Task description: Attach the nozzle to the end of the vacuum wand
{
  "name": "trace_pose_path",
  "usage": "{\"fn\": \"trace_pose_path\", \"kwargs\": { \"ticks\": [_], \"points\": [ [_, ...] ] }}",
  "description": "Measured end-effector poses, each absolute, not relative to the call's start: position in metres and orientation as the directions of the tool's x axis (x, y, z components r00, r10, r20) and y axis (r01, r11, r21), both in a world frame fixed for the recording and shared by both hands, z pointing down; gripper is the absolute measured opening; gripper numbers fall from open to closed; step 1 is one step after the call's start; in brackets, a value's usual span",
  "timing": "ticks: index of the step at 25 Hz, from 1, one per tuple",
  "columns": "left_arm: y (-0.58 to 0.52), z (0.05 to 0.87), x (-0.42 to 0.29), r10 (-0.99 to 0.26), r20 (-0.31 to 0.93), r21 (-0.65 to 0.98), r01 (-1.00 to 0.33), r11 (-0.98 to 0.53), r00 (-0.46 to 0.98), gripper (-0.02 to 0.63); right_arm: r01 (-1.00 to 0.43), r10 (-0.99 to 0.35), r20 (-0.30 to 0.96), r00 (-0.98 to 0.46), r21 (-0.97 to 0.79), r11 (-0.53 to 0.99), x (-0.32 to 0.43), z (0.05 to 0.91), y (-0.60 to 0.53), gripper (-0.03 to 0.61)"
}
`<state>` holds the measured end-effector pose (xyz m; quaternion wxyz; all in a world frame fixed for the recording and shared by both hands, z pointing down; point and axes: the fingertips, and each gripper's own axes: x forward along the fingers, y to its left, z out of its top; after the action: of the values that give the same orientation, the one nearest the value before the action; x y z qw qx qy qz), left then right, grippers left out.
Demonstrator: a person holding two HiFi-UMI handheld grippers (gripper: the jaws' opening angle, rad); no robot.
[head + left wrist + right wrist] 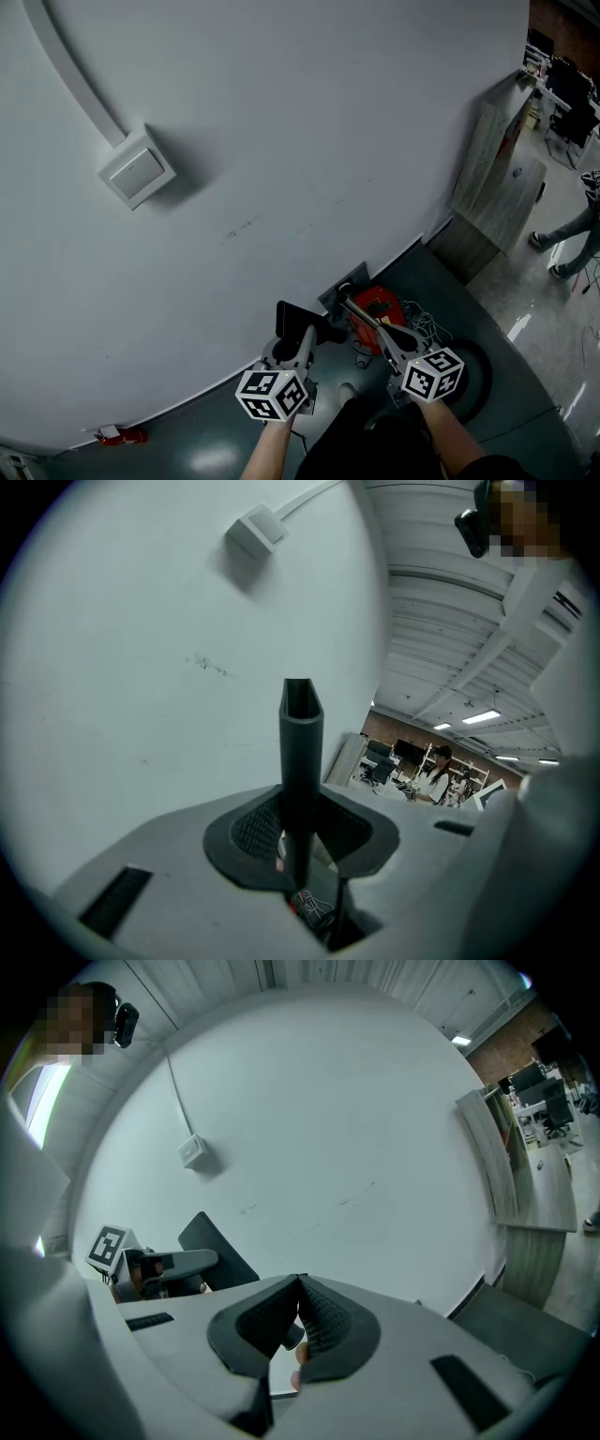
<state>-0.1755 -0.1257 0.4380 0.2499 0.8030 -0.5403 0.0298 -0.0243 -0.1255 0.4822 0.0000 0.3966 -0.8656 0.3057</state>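
My left gripper (303,334) is shut on a black flat nozzle (293,322), low in the head view and close to the white wall. In the left gripper view the nozzle (301,752) stands upright between the pads, open end up. The right gripper (370,323) is just to its right, over a red vacuum body (378,307) on the floor. Its pads (319,1321) meet at the tips with nothing plainly between them. From the right gripper view the left gripper (159,1269) and its nozzle (217,1251) show at the left. I cannot make out the wand for certain.
A white wall fills most views, with a switch box (137,169) and a cable duct on it. A wooden cabinet (495,173) stands at the right, a person's legs (567,239) beyond it. Loose cables (427,328) and a dark round base (480,375) lie near the vacuum.
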Motion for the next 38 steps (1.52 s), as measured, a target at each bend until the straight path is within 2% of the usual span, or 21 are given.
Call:
{"fn": "trace_pose_path", "kwargs": {
  "ticks": [6,14,23,25,30,38],
  "points": [
    [-0.149,0.440,-0.182,-0.849,0.307,0.395,-0.869,-0.296,0.429,0.086,-0.718,-0.677,0.298,-0.673,-0.481,0.503,-0.031,0.498,-0.141,0.017],
    [-0.176,0.444,-0.184,-0.855,0.312,0.407,-0.872,-0.273,0.414,0.086,-0.734,-0.609,0.411,-0.678,-0.335,0.592,-0.037,0.541,-0.164,0.018],
    [-0.210,0.442,-0.188,-0.874,0.313,0.404,-0.885,-0.232,0.372,0.086,-0.653,-0.502,0.491,-0.712,-0.203,0.729,-0.054,0.587,-0.196,0.025],
    [-0.217,0.442,-0.187,-0.874,0.314,0.397,-0.887,-0.234,0.371,0.086,-0.633,-0.475,0.507,-0.719,-0.194,0.750,-0.060,0.599,-0.201,0.036],
    [-0.224,0.447,-0.188,-0.869,0.328,0.396,-0.889,-0.229,0.370,0.086,-0.567,-0.399,0.565,-0.722,-0.152,0.810,-0.075,0.627,-0.206,0.113],
    [-0.234,0.453,-0.186,-0.861,0.341,0.392,-0.889,-0.236,0.378,0.086,-0.497,-0.345,0.618,-0.707,-0.086,0.864,-0.095,0.660,-0.217,0.160]
  ]
}}
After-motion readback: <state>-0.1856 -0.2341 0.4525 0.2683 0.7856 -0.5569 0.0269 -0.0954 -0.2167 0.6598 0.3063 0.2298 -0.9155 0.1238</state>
